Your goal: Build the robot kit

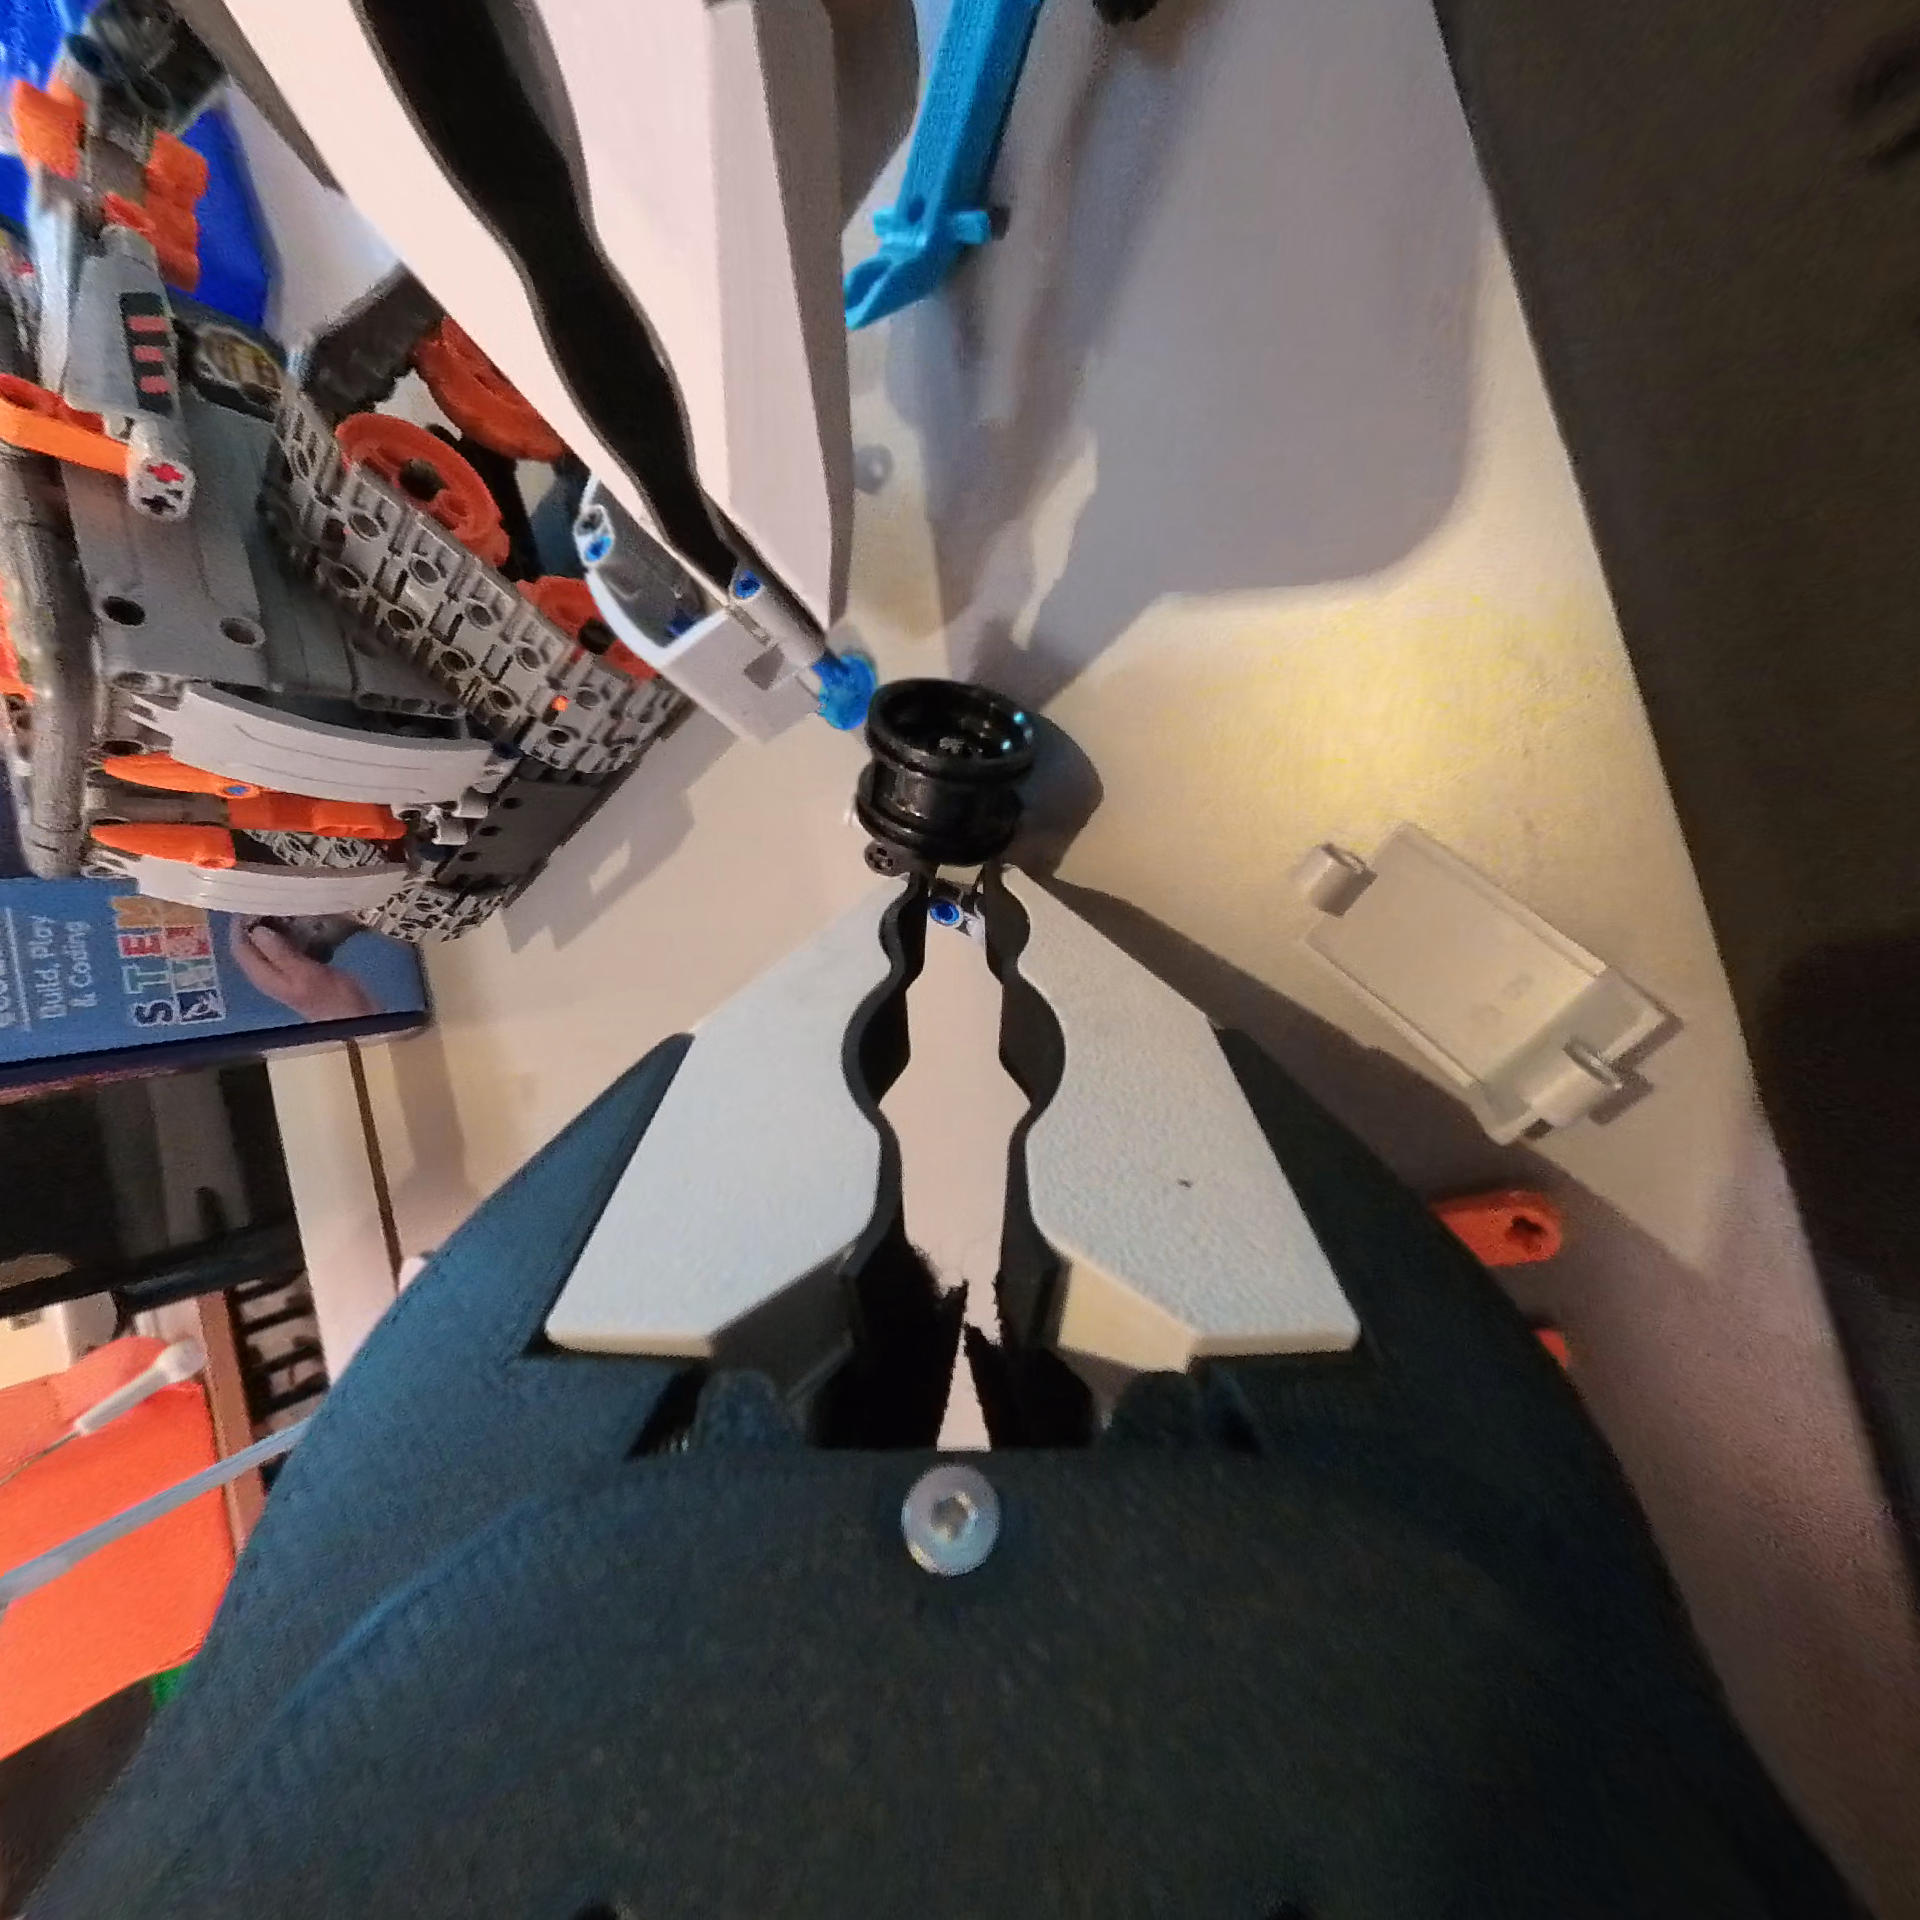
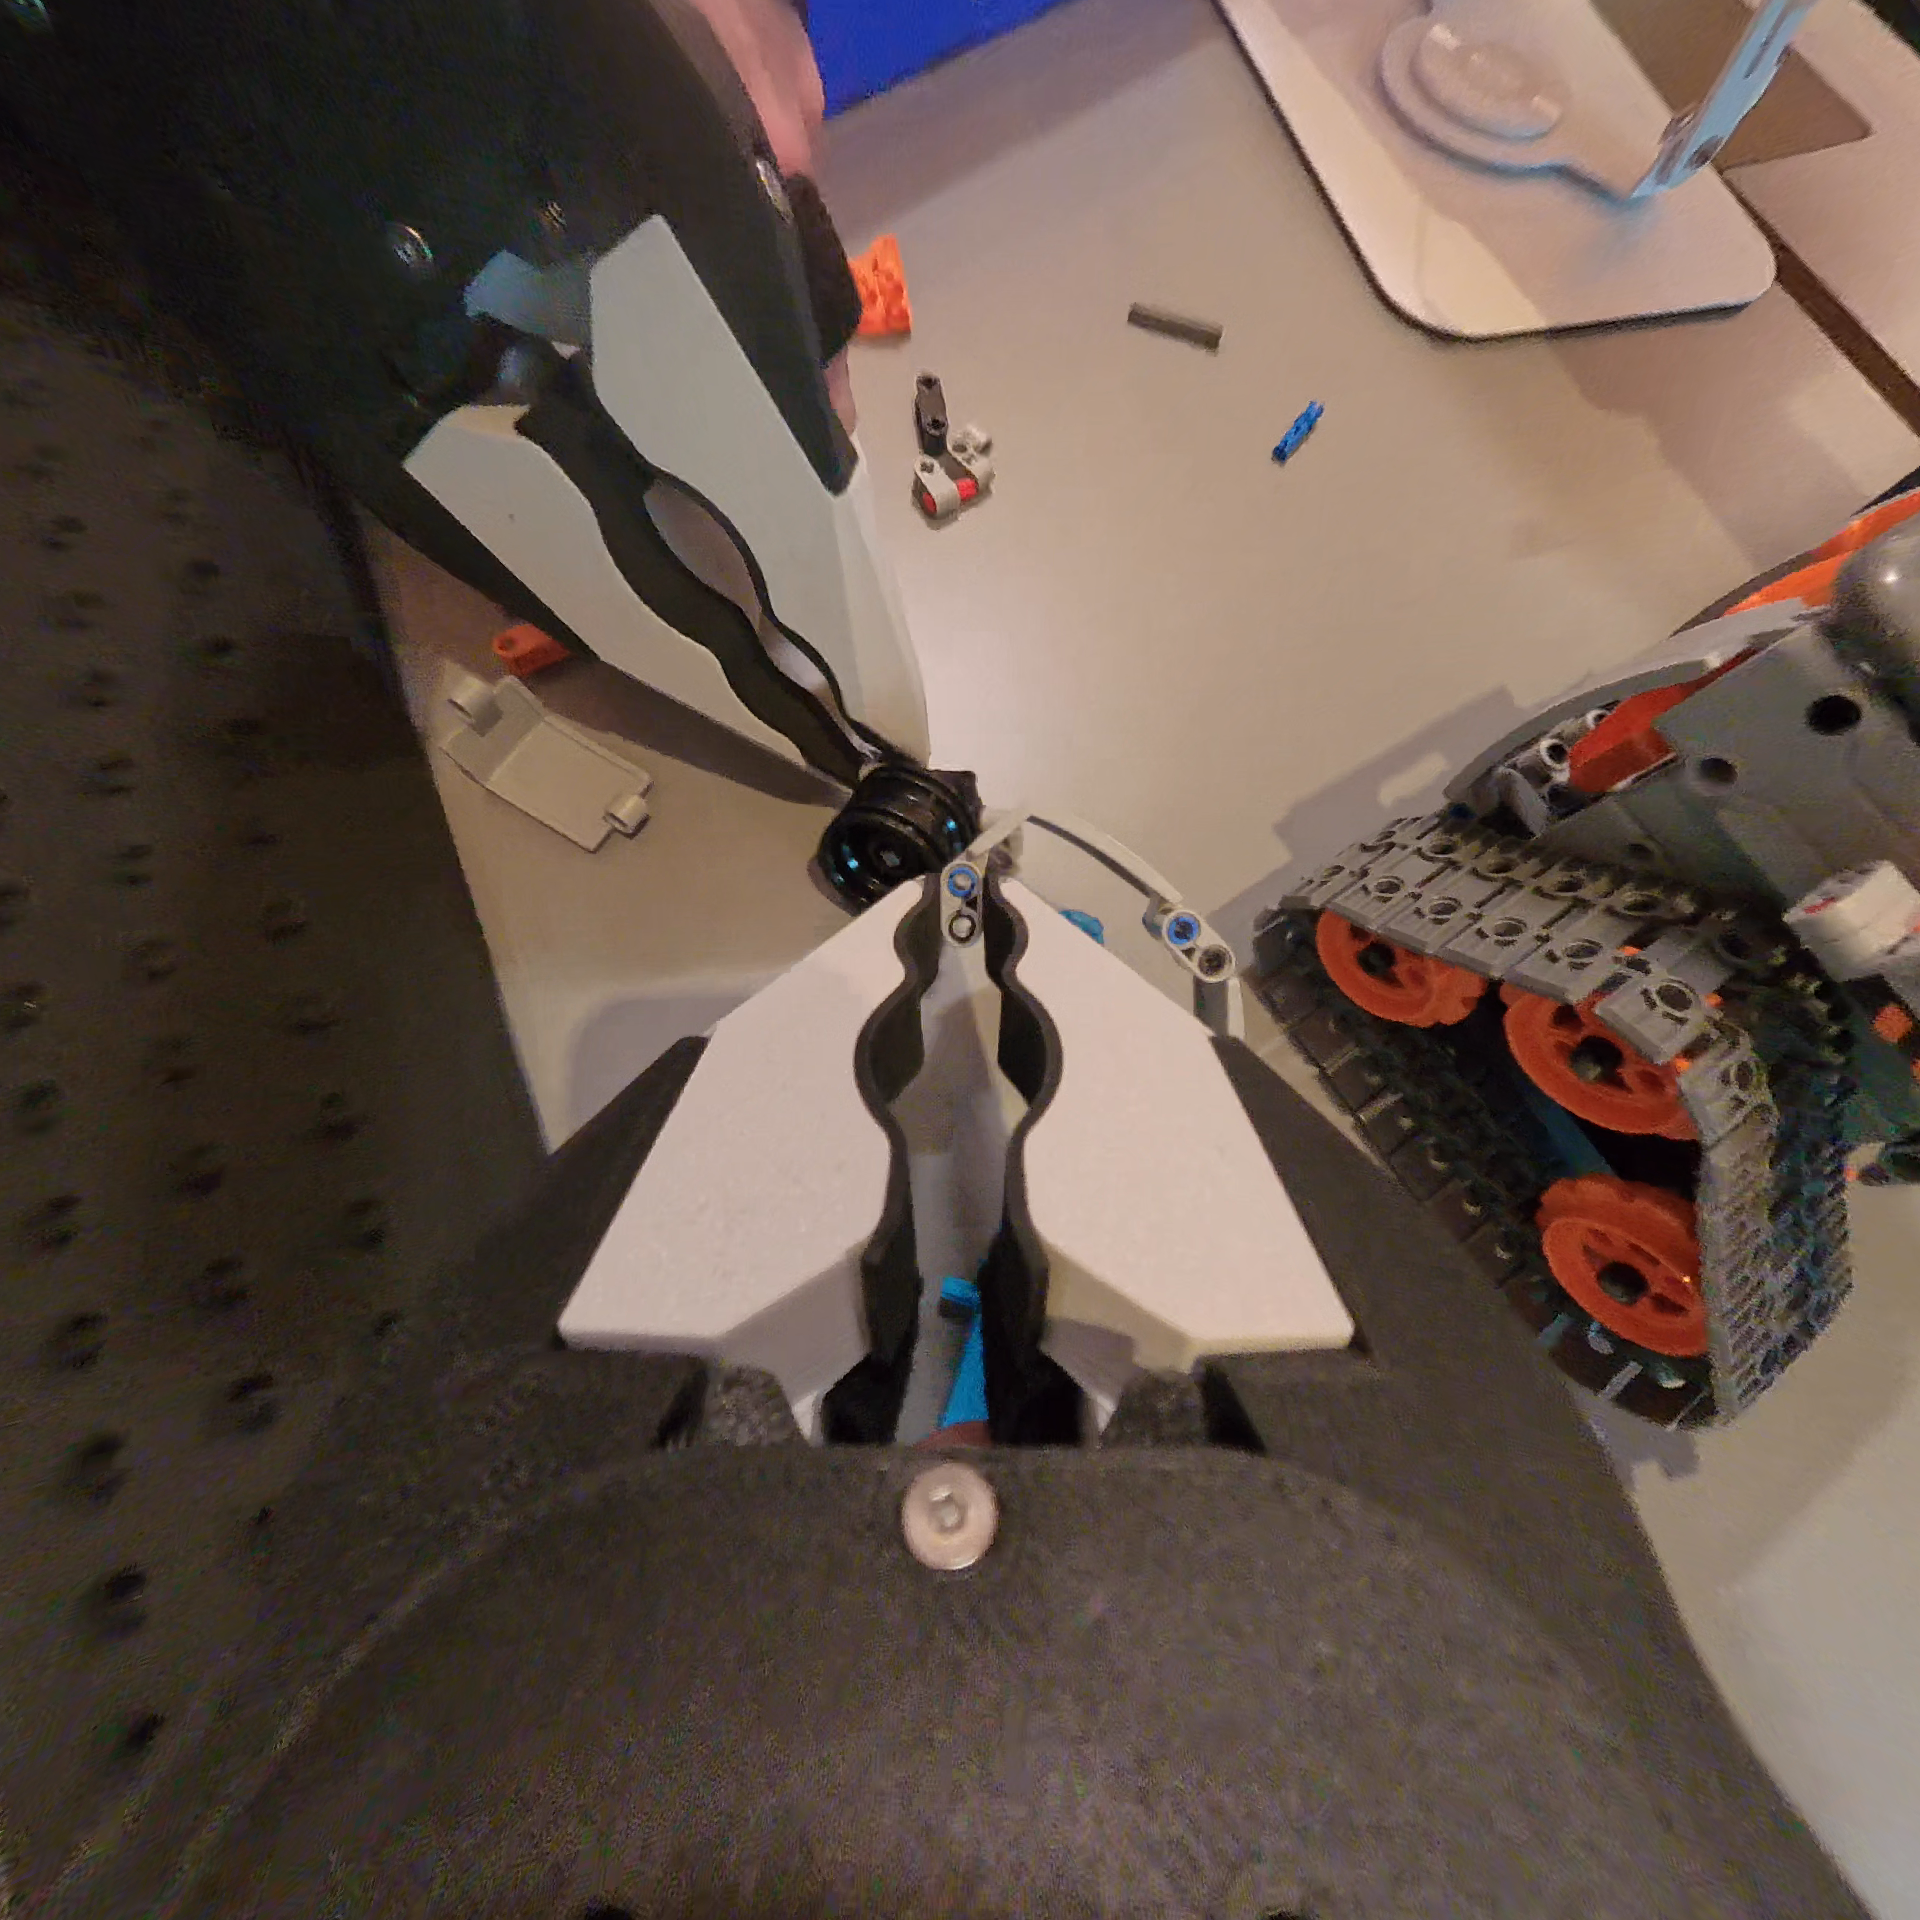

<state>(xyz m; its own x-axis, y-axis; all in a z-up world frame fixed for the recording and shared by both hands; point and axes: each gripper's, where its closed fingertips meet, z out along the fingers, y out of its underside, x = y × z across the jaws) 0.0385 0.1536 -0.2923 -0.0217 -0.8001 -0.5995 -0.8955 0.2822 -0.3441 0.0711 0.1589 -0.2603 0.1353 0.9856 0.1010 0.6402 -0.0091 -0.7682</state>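
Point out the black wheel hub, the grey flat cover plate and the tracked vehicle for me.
black wheel hub (image 1: 951,764), left wrist view, on its ribbed side.
grey flat cover plate (image 2: 545,767), right wrist view, on its flat face.
tracked vehicle (image 2: 1538,914), right wrist view, on its grey tread.

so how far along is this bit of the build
Done: the tracked vehicle stands largely built. In hand: left gripper shut on the black wheel hub; right gripper shut on the curved grey panel piece, nearly touching. Left: loose blue pin and grey cover.
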